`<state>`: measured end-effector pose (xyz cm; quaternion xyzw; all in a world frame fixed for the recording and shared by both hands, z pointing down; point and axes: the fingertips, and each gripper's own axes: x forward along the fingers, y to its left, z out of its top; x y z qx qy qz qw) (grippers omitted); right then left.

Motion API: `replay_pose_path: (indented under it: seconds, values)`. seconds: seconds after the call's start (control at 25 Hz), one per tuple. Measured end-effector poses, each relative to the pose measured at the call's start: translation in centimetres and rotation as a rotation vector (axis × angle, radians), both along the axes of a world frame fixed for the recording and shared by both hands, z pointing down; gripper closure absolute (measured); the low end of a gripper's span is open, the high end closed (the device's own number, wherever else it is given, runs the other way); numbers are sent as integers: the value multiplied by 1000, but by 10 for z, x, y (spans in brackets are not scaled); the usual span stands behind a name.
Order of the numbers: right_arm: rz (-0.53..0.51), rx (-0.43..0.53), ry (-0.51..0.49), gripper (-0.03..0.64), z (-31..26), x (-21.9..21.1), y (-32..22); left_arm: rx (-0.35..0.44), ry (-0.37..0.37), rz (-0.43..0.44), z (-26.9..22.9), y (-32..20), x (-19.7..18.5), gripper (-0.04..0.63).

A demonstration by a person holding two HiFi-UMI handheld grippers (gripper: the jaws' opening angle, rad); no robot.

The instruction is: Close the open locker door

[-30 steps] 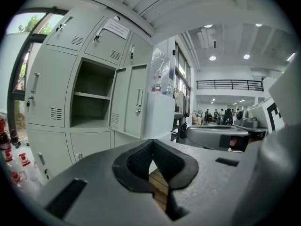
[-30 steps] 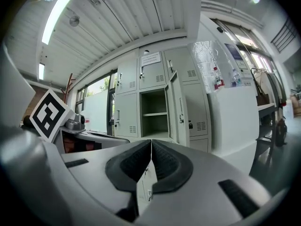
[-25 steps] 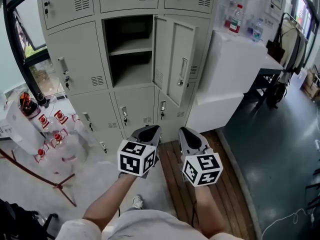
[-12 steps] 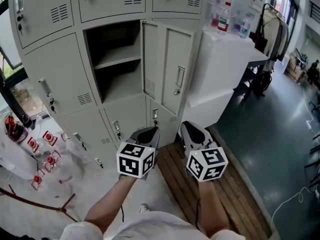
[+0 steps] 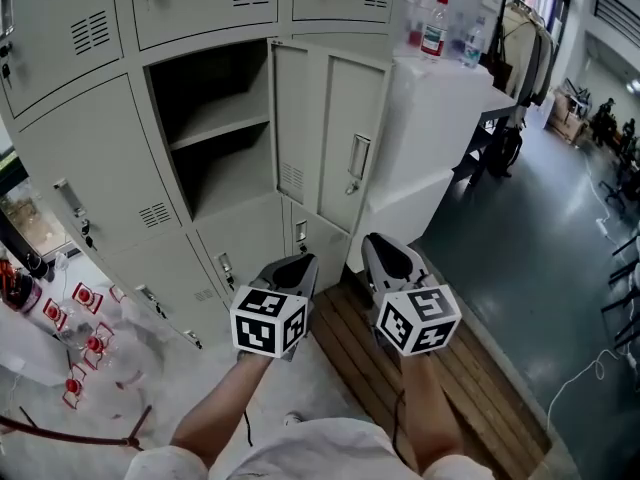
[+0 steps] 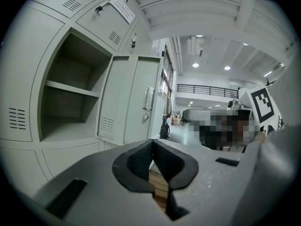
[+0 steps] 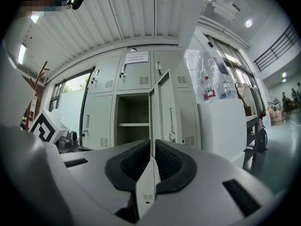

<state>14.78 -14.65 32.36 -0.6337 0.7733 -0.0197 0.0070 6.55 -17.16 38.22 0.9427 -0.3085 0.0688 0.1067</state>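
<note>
The grey locker bank fills the top of the head view. One compartment (image 5: 205, 128) stands open, with a shelf inside. Its door (image 5: 325, 138) swings out to the right, its handle (image 5: 358, 163) facing me. My left gripper (image 5: 290, 268) and right gripper (image 5: 390, 256) hover side by side below the door, well apart from it, both shut and empty. In the left gripper view the shut gripper (image 6: 151, 142) points at the door (image 6: 131, 102) and the compartment (image 6: 70, 98). In the right gripper view the shut gripper (image 7: 153, 142) faces the door (image 7: 163, 109) almost edge-on.
A white cabinet (image 5: 440, 138) stands right of the lockers with water bottles (image 5: 433, 28) on top. Wooden planks (image 5: 450, 378) cover the floor under my right arm. Red-and-white items (image 5: 75, 318) lie on the floor at left. Dark frames (image 5: 520, 38) stand at far right.
The lockers have slid left and grown larger in the head view as I came closer. Both grippers have travelled along with me, still shut and side by side.
</note>
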Motion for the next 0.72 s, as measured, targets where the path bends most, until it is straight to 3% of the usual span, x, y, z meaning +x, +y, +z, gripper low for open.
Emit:
replay_pose_path:
  seconds: [0.4, 0.72]
  values:
    - [-30, 27, -4, 568, -8, 22, -33, 7, -8, -19, 0, -33, 17, 589]
    - [-110, 53, -4, 555, -15, 46, -64, 28, -1, -59, -11, -63, 46, 589]
